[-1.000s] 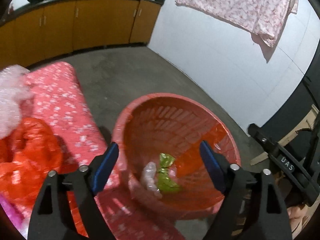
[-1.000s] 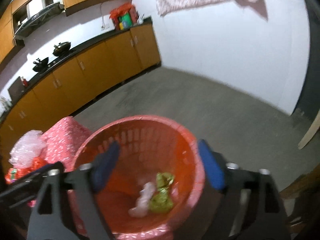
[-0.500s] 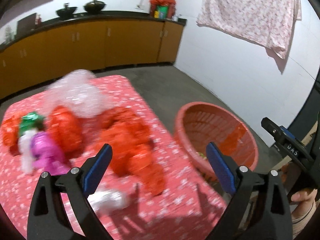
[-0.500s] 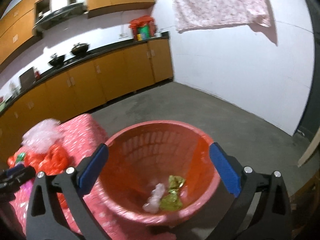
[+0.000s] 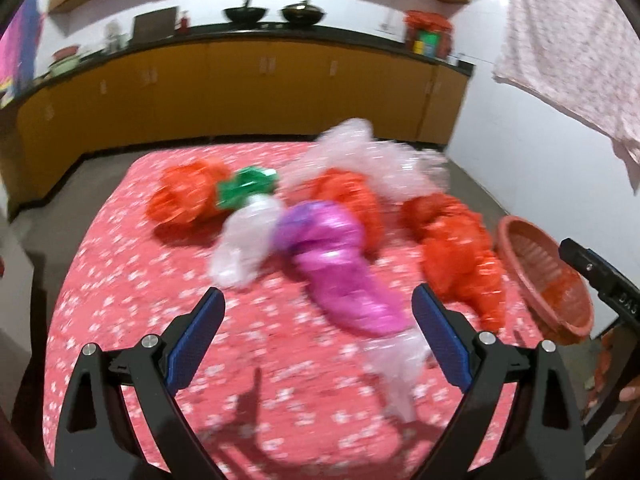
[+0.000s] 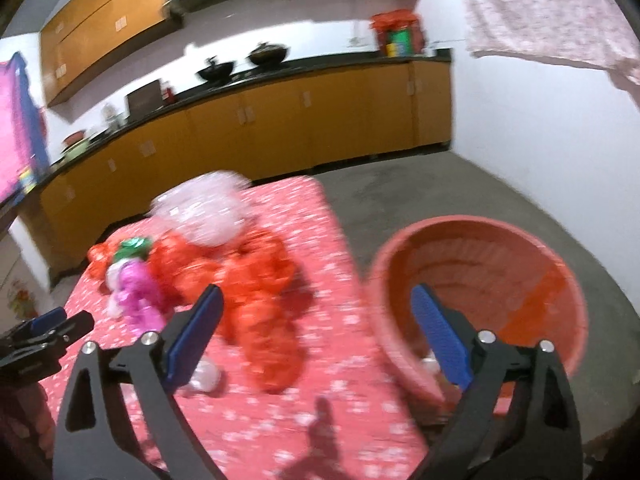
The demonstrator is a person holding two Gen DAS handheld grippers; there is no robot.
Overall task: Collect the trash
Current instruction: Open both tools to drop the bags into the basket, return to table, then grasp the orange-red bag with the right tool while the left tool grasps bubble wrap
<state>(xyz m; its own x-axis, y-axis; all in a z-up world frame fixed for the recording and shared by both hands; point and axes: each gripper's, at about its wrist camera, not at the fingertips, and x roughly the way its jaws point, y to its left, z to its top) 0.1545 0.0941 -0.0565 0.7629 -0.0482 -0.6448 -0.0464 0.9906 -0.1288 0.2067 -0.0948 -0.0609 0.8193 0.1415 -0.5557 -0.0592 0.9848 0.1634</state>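
Crumpled trash lies on a table under a red flowered cloth [image 5: 120, 280]: a purple bag [image 5: 336, 264], a whitish bag [image 5: 248, 240], a green wrapper [image 5: 246, 188], red bags [image 5: 460, 256] and pale bubble wrap [image 5: 372, 152]. My left gripper [image 5: 316, 300] hovers open just before the purple bag, holding nothing. A clear plastic scrap [image 5: 396, 360] lies near its right finger. The red basket [image 6: 480, 232] stands on the floor by the table's right edge. My right gripper [image 6: 315, 298] hangs between a red bag [image 6: 260, 292] and the basket; its jaws are closing with nothing between them.
Orange cabinets [image 5: 240, 92] with a dark counter and woks [image 5: 244, 12] run along the back wall. A flowered cloth [image 5: 568, 60] hangs on the white right wall. Grey concrete floor [image 6: 440, 188] lies behind the basket. The left gripper's tip [image 6: 52, 320] shows at the right wrist view's left edge.
Both views have swung left, away from the basket's inside toward the table. The left gripper now faces the trash pile; the basket sits at the right of both views.
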